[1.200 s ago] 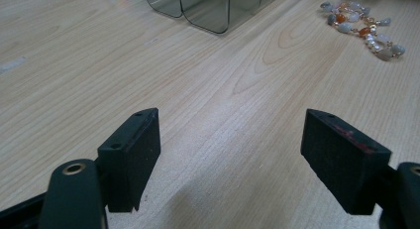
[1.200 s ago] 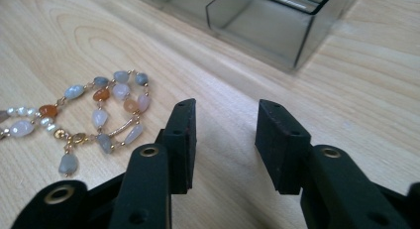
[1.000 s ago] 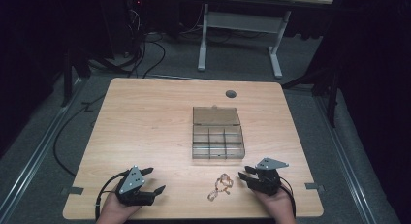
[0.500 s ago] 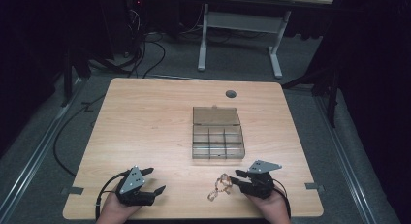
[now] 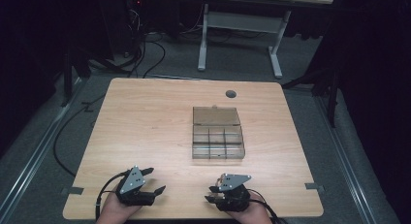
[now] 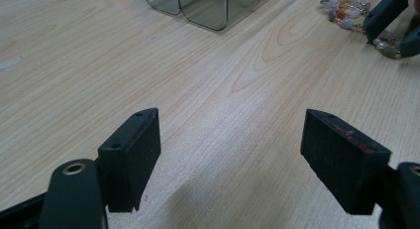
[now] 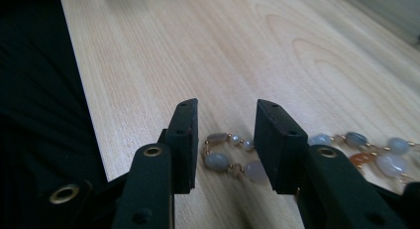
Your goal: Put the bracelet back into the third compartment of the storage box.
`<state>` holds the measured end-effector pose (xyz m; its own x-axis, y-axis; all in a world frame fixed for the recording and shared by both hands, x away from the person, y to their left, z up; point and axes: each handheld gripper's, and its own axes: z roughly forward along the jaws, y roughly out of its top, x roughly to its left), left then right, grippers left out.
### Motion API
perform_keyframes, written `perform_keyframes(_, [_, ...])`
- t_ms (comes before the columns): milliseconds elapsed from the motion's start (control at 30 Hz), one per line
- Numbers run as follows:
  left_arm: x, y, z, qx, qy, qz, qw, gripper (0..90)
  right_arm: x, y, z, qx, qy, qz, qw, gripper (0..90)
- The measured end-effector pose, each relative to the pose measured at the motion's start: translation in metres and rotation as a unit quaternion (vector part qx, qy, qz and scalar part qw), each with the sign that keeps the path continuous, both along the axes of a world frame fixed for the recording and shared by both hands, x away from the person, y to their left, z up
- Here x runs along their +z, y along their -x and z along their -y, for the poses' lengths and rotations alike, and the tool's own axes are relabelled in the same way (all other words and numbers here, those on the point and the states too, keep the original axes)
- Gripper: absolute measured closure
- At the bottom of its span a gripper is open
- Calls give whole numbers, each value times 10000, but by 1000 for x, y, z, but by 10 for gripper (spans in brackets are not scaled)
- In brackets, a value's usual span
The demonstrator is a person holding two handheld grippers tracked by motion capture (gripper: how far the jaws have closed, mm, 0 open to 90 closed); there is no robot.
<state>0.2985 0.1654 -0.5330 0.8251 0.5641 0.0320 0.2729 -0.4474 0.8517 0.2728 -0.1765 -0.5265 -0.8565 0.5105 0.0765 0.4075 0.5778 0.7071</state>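
Observation:
A bracelet (image 7: 216, 161) of pale, grey and orange beads on gold links lies on the wooden table (image 5: 145, 122) near its front edge. My right gripper (image 7: 223, 140) stands low over it, jaws partly apart, with one end of the bead string between the pads and a gap on both sides. From the left gripper view, the bracelet (image 6: 341, 13) lies at the tips of the right gripper (image 6: 391, 28). At the front left my left gripper (image 5: 154, 180) rests wide open, nothing between its jaws (image 6: 230, 154). From above, the right gripper (image 5: 212, 195) covers the bracelet.
A clear plastic compartment box (image 5: 218, 157) sits open at mid-table, its lid laid flat behind it, a corner showing as the box (image 6: 208, 11). A round cable hole (image 5: 230, 94) lies near the far edge. Both hands are close to the table's front edge.
My right gripper has slid left along the front of the table until it covers the bracelet, which showed beside it before. The left gripper has stayed put.

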Motion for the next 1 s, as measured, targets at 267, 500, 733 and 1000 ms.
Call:
perform_keyframes(267, [0,0,0,-1,3,-1,10000,239,-2,3,-1,-45,263,464,9986,829])
perform_keyframes(500, [0,0,0,-1,1,-3,10000,239,4,1,2,-163,203,414,9988,844])
perform_keyframes(733, [0,0,0,3,-5,-3,10000,239,25,-3,24,-500,-292,591,9966,845])
perform_keyframes(1000, [0,0,0,6,-31,-10,10000,239,25,-15,51,-974,-428,514,9930,845])
